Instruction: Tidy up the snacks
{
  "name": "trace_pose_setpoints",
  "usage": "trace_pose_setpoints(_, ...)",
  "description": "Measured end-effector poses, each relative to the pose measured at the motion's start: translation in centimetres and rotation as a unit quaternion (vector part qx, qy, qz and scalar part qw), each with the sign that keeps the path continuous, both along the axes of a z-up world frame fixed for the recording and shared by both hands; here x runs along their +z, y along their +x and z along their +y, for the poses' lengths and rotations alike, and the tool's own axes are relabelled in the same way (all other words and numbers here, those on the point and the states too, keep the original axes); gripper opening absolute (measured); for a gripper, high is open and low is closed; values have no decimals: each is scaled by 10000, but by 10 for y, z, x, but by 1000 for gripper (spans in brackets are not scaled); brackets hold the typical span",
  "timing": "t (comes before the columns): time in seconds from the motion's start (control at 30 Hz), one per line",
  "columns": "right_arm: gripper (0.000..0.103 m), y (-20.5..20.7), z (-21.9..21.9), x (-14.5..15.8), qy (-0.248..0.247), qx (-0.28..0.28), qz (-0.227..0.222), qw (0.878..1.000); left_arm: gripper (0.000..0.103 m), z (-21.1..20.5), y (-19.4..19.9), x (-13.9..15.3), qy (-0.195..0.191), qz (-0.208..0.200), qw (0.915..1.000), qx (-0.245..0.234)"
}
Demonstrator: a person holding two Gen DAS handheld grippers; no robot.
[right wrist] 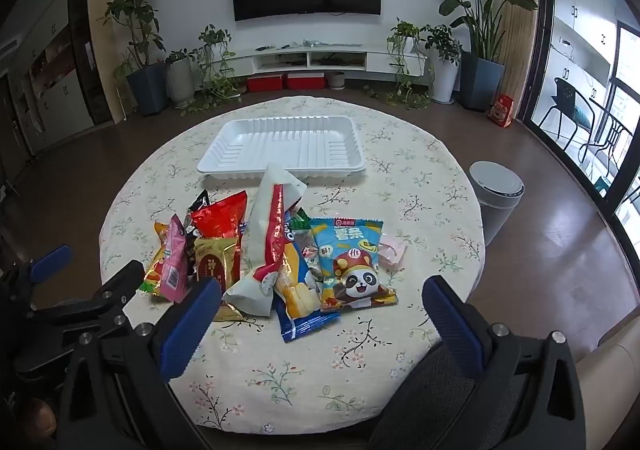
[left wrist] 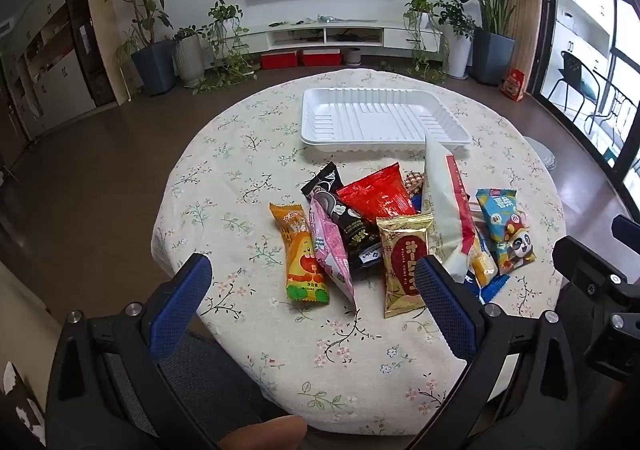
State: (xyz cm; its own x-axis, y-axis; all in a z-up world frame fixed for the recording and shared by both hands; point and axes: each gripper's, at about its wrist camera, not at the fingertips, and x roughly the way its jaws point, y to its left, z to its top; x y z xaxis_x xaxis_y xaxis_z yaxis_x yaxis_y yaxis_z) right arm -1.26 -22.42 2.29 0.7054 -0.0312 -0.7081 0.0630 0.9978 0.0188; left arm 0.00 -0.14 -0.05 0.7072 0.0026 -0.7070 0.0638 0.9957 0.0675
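one white tray (left wrist: 384,122), about ten snack packets (left wrist: 372,234), two grippers (left wrist: 316,290)

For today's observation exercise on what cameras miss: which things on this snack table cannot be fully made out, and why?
- Small patterned packet, left wrist view: mostly hidden behind the red foil packet and tall white bag.
- Pale pink wrapper, right wrist view: mostly covered by the blue panda packet; kind unclear.
- Blue wrapper, left wrist view: only a corner shows beneath other packets.
- Small print on the packets, both views: too small to read.
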Motion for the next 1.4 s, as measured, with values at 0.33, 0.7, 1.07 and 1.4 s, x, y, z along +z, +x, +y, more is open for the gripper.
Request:
trace_pose_setpoints(0.33, 103, 0, 1, -1, -20, -4, 1, 10000, 103, 0, 0, -2, -2, -7, 10000, 18)
trace_pose_setpoints(0.7, 103, -1, 1, -1, -8, 3, -5, 10000, 103, 4, 1, -5, -42, 14, 10000, 38)
trace_pose_setpoints(1.07, 103, -2, 1, -1, -3, 3, -10, 10000, 103, 4, 1, -5, -38, 17, 10000, 43)
trace_pose_setpoints(1.4, 103, -2, 1, -1, -6, 2, -5, 10000, 103, 4, 1, -5, -37, 16, 10000, 37)
